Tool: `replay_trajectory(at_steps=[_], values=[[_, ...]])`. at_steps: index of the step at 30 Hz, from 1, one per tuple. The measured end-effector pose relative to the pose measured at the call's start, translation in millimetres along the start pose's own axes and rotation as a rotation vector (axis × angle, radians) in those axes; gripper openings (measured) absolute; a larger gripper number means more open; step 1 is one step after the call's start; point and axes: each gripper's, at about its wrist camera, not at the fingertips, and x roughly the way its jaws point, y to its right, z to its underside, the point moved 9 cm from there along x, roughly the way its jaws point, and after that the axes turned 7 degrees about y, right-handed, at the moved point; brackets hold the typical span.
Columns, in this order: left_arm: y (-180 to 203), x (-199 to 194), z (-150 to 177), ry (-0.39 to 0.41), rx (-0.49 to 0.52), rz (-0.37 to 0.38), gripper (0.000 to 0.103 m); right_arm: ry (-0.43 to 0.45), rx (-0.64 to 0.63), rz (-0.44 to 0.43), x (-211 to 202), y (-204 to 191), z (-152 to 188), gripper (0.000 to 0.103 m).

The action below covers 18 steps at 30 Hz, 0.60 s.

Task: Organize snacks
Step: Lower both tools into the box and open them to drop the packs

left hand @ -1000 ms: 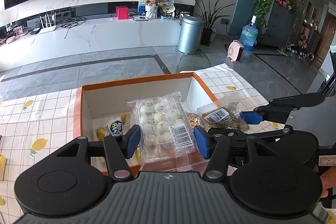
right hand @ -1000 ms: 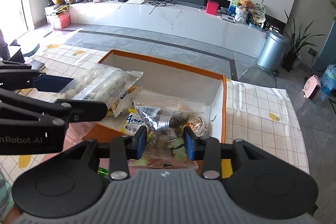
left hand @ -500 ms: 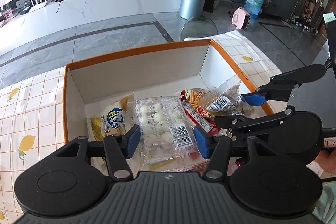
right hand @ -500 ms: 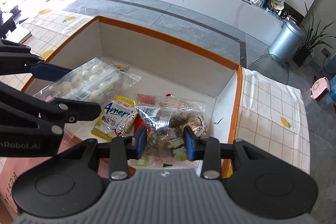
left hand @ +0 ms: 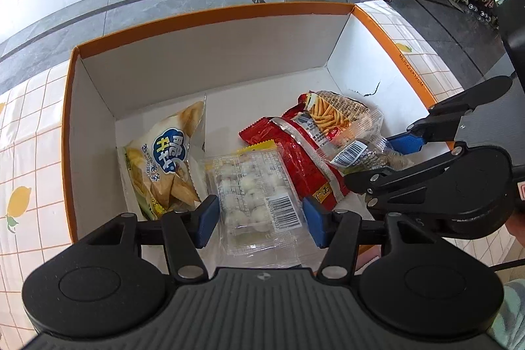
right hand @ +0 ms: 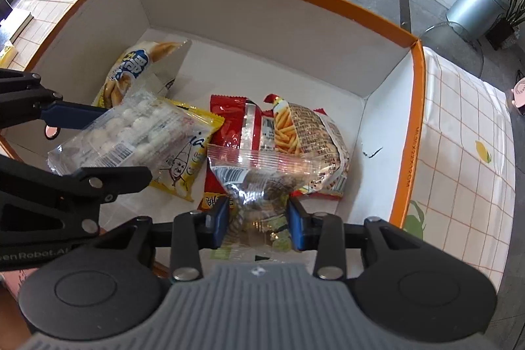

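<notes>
Four snacks already lie in the box (left hand: 210, 61), and we lower two more: left claw (left hand: 259, 220) closed on the clear pack of white balls (left hand: 252, 195), right claw (right hand: 257, 222) on the clear nut bag (right hand: 259, 182).

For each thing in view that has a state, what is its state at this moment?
Orange-rimmed cardboard box: open, partly filled.
Left gripper: shut on clear pack of white balls, held over the box.
Right gripper: shut on clear bag of dark snacks.
Red snack bag: lying flat in box.

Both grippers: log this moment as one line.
left gripper: shut on clear pack of white balls | right gripper: shut on clear snack bag | both over orange box
</notes>
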Motion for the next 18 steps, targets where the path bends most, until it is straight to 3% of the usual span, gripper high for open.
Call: replay_trajectory(at_steps=[5,18], values=[[-1.3,8.7,5.8,-0.046,-0.003,-0.012,0.064,-0.046,-0.005,0.014,7.5,-2.2,-2.1,0.036],[-3.2,2.7,3.5,-0.037,-0.028,-0.027,0.069,-0.058,-0.004,0.038,3.1,-5.4,-5.4,0.038]])
